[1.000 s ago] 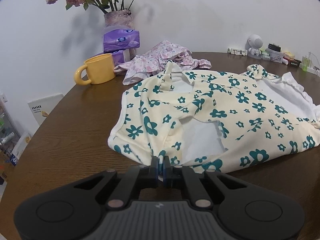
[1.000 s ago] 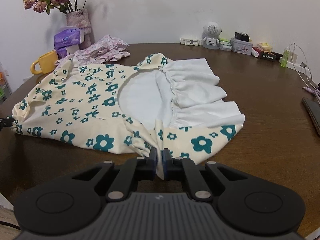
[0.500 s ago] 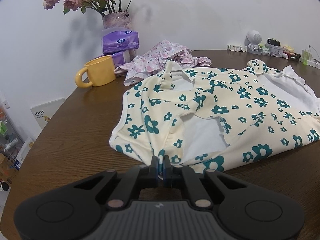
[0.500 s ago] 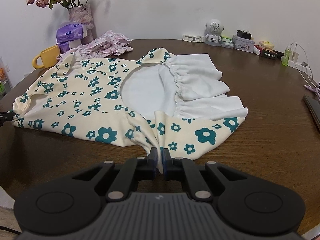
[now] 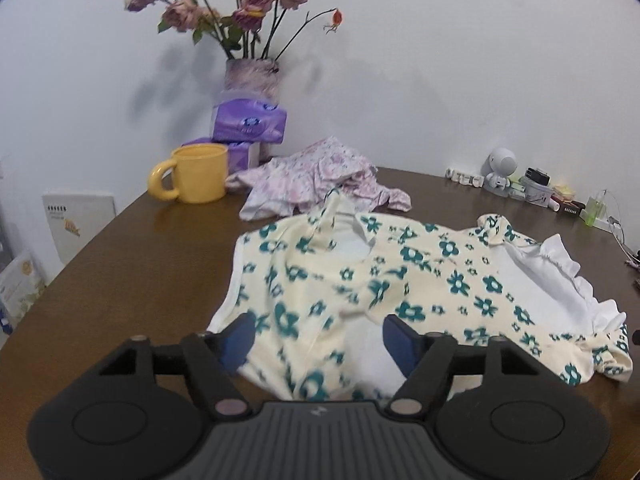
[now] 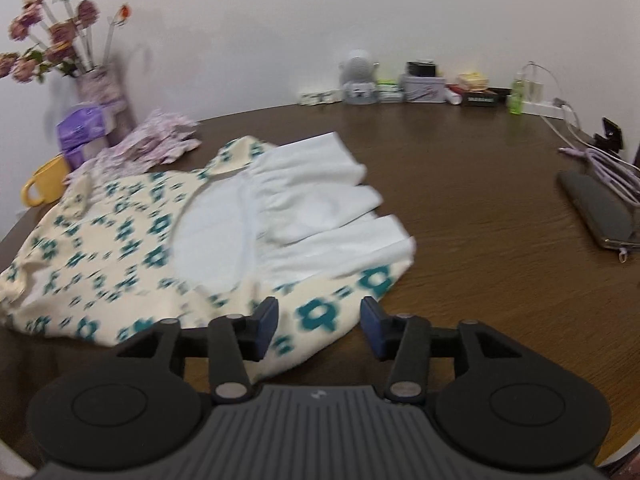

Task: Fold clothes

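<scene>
left tongs (image 5: 319, 340) spread wide, nothing between the blue pads (image 5: 239, 338), hovering over the near hem of the floral dress (image 5: 400, 280). dress is cream with teal flowers, lying mostly flat on the brown bench (image 5: 140, 272), white lining showing at the near opening and a white ruffle at its right end. landmark = the dress. left of it and further back: yellow mug (image 5: 192, 174), handle pointing left. behind the mug, purple tissue packs (image 5: 248, 122) stacked, and a vase of dried roses (image 5: 250, 72) behind those by the wall. just behind the dress, touching its collar area, a crumpled pink floral garment (image 5: 316, 180). far right behind the dress, small white robot figure (image 5: 500, 166) plus small clutter along the wall.

right tongs (image 6: 319, 326) also wide apart, gripping nothing, over the near right corner of the dress (image 6: 160, 232); frame motion-blurred. white ruffle part (image 6: 320, 200) faces the camera. right of the dress, well apart: dark phone (image 6: 600, 212) and a purple cable (image 6: 608, 164) by the bench edge.
</scene>
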Motion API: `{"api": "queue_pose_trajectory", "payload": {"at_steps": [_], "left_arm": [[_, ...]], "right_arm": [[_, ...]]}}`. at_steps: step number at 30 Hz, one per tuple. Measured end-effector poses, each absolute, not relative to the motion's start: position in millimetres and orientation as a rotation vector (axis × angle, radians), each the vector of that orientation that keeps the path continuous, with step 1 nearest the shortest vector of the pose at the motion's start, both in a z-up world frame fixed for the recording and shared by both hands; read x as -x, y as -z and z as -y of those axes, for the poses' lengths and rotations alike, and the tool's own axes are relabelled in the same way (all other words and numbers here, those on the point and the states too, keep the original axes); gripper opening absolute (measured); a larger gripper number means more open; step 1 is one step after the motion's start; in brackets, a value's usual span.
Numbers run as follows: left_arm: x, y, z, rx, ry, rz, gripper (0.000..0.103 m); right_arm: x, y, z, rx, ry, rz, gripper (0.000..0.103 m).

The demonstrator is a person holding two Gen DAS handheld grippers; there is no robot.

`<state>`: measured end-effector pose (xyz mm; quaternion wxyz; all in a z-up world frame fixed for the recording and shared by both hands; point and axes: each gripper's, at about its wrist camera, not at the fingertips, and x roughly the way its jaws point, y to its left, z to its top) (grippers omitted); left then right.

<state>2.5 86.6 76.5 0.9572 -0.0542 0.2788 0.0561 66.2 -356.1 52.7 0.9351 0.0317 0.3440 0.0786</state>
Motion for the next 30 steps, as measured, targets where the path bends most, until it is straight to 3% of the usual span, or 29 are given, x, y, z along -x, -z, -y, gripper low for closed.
{"api": "queue_pose_trajectory", "payload": {"at_steps": [17,30], "left_arm": [[-98,-100,-107,0.043,-0.156,-0.632,0.079],[-175,-77,-130,0.005,-0.133,-0.737,0.079]], "right_arm": [[-259,-82,355,0.001,-0.244,-0.757,0.064],[-359,-58,285,0.185,-0.353,-0.918,0.064]]}}
